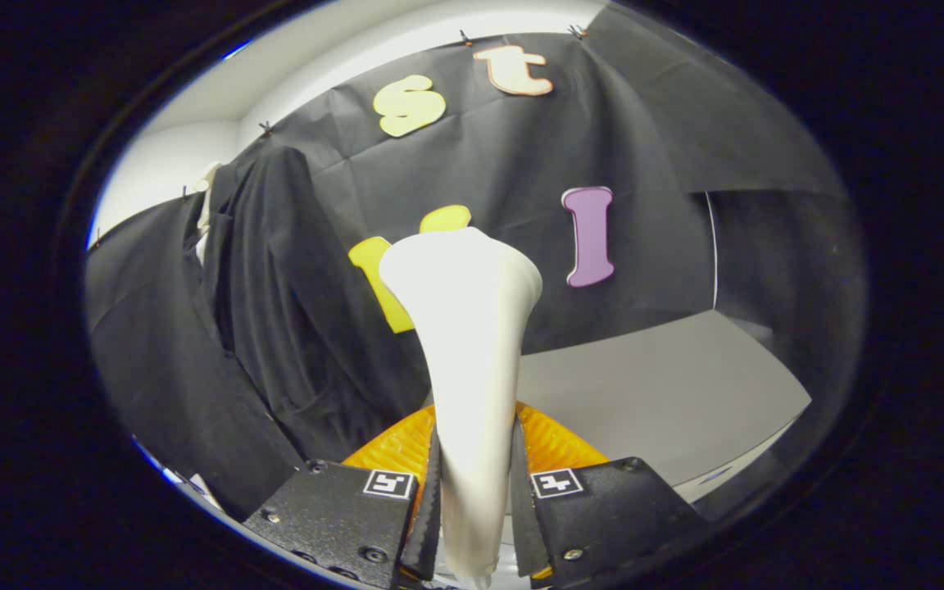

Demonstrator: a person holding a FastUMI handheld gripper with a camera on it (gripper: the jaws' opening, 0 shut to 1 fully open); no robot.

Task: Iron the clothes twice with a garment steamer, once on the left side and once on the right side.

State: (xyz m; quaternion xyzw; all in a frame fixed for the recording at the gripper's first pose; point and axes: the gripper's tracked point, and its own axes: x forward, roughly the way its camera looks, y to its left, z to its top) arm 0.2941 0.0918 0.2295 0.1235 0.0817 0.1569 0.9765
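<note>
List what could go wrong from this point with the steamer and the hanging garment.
1. The gripper is shut on the steamer low on its narrow handle, so the wide head might tip or twist.
2. The black garment hangs in loose folds off to one side, so the head could bunch the fabric.

garment steamer [464, 328]: smooth plastic, faint satin sheen
hanging garment [292, 311]: matt dark cloth, creased
table [660, 393]: matt, smooth grey surface
gripper [472, 492]: textured matt casing
</note>
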